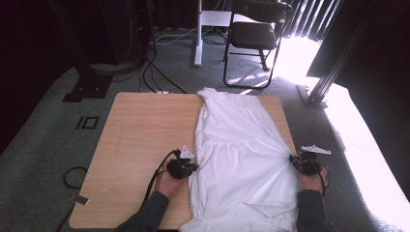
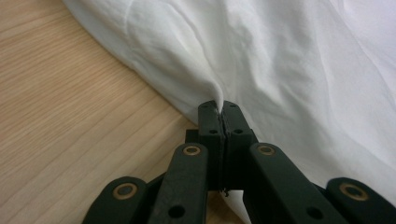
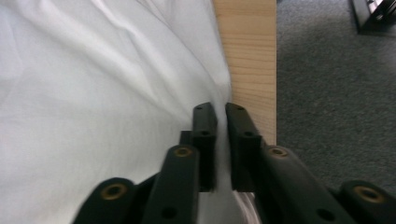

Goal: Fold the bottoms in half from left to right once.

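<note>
Left gripper (image 1: 189,166) is sitting at the left edge of the white garment (image 1: 241,145), near half of the table (image 1: 140,130). In the left gripper view its jaws are standing fully together, pinching a small peak of the white garment (image 2: 280,70) edge; the cloth is rising into a fold right at the tips (image 2: 219,106). A sliver of fabric is also poking out below the pads. The wooden table (image 2: 70,116) is showing to the left of the jaws.

Right gripper (image 1: 296,160) is sitting at the garment's right edge, right at the table's right rim. In the right gripper view the jaws are standing nearly together, a narrow slot between them, with white fabric running through the slot; the pads are clamping on it at the tips (image 3: 220,108). The garment (image 3: 93,93) is lying to the left of the jaws there, with a strip of table (image 3: 247,56) and then grey carpet (image 3: 336,93) to the right.

The garment is lying flat along the right half of the table, narrow end at the far edge, wide end hanging over the near edge. Creases are pulling in toward each gripper, tighter on the right. Both hands are coming in from the near side, sleeves dark. A black chair (image 1: 256,34) is standing on the floor beyond the far edge.
</note>
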Available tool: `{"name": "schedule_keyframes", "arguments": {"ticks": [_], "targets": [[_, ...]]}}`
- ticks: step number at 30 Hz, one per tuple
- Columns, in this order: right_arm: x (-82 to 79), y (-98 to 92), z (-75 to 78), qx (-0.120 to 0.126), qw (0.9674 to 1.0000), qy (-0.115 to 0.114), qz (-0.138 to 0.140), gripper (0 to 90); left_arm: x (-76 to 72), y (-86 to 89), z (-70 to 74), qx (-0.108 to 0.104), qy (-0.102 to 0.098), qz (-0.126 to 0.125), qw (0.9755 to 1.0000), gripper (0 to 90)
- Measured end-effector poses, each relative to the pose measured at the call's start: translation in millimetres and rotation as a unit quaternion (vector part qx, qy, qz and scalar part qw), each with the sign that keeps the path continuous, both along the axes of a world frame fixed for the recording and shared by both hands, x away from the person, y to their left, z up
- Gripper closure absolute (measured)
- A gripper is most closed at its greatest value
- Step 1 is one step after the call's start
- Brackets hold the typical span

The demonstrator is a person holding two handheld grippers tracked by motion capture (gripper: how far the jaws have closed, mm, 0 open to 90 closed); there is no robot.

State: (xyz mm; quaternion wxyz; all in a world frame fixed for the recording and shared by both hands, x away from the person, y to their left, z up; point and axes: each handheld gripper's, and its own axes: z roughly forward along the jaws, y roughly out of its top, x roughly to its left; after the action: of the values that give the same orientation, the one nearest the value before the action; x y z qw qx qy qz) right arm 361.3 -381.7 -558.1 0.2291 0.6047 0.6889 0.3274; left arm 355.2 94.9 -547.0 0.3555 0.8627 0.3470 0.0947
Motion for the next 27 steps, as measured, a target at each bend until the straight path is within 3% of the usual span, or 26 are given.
{"name": "schedule_keyframes", "arguments": {"ticks": [4,5,7,9,12,13,17,22,27], "targets": [[-3.2,3.4,0.2,0.0,1.0,0.002,-0.005,87.3,-0.8,26.8,0.6,-0.003,0.004,0.015,0.9999,90.0],[-3.2,3.4,0.2,0.0,1.0,0.002,-0.005,87.3,-0.8,26.8,0.6,-0.003,0.004,0.015,0.9999,90.0],[-6.4,6.7,-0.7,0.005,1.0,-0.002,-0.008,87.3,0.3,52.3,0.7,-0.011,0.009,0.042,0.999,90.0],[-7.9,8.3,-1.2,0.014,0.9999,-0.002,-0.005,87.2,0.1,58.7,0.9,-0.01,0.009,0.048,0.9988,90.0],[-9.1,11.7,-1.1,0.012,0.9999,-0.002,-0.004,87.3,-3.7,58.4,2.9,0.009,0.002,0.045,0.9989,90.0],[-9.6,12.5,-0.9,0.01,0.9999,-0.002,-0.004,87.5,-6.3,57.9,4.0,0.022,-0.003,0.045,0.9988,90.0],[-17.1,20.4,-0.3,0.007,1.0,0.001,0.002,88.0,-14.8,68.3,6.0,0.038,-0.004,0.055,0.9978,90.0],[-33.5,35.9,0.0,0.008,0.9995,0.003,0.03,88.0,-31.5,92.9,7.5,0.034,0.002,0.078,0.9964,90.0],[-55.2,51.1,1.6,-0.005,0.9986,0.011,0.052,88.0,-57.4,106.4,7.4,0.035,0.005,0.082,0.996,90.0]]}}
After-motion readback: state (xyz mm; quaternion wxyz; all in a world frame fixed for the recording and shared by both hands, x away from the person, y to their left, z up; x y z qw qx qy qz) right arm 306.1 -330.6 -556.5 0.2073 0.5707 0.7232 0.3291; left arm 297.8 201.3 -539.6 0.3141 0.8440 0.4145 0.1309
